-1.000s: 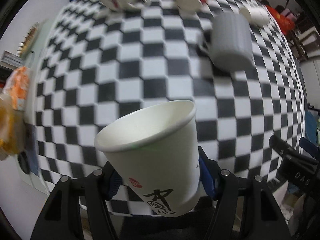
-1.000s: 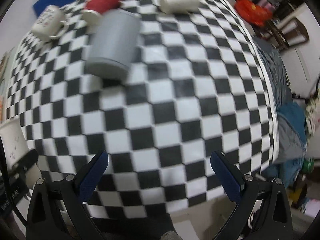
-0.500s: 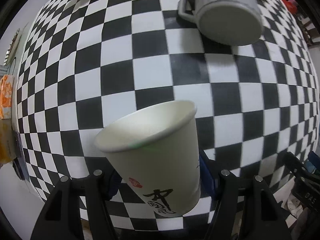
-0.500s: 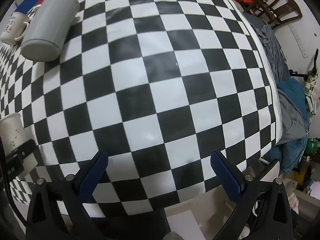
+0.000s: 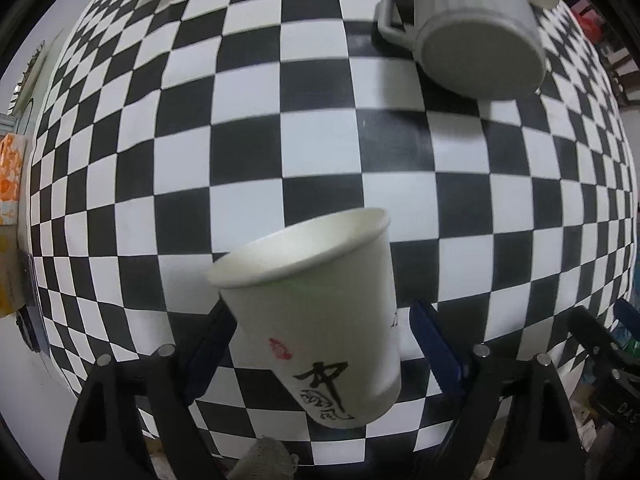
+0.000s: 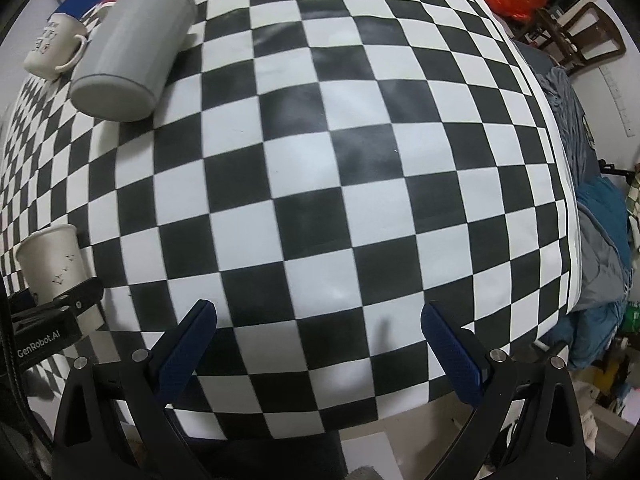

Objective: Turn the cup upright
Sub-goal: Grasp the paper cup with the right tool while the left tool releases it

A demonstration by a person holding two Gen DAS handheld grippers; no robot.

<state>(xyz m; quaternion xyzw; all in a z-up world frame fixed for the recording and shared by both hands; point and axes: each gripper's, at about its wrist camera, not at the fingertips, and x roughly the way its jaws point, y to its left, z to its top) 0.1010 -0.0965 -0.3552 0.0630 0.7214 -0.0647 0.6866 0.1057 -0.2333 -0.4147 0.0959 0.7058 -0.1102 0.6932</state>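
Left wrist view: paper cup (image 5: 316, 312) sits mouth-up between the left gripper (image 5: 320, 344) pads, spread just off its sides, no visible pinch. Cup axis near vertical, leaning slightly; whether its base touches the checkered table (image 5: 280, 152) is unclear. Grey mug (image 5: 476, 24) on its side, well beyond.

Right wrist view: right gripper (image 6: 320, 344) spread, empty, over bare cloth near the table edge. Cup far left (image 6: 52, 264); left gripper nearer.

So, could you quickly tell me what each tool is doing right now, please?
Left tool: open around the white paper cup, pads apart from its sides.
Right tool: open, holding nothing, over the checkered table.
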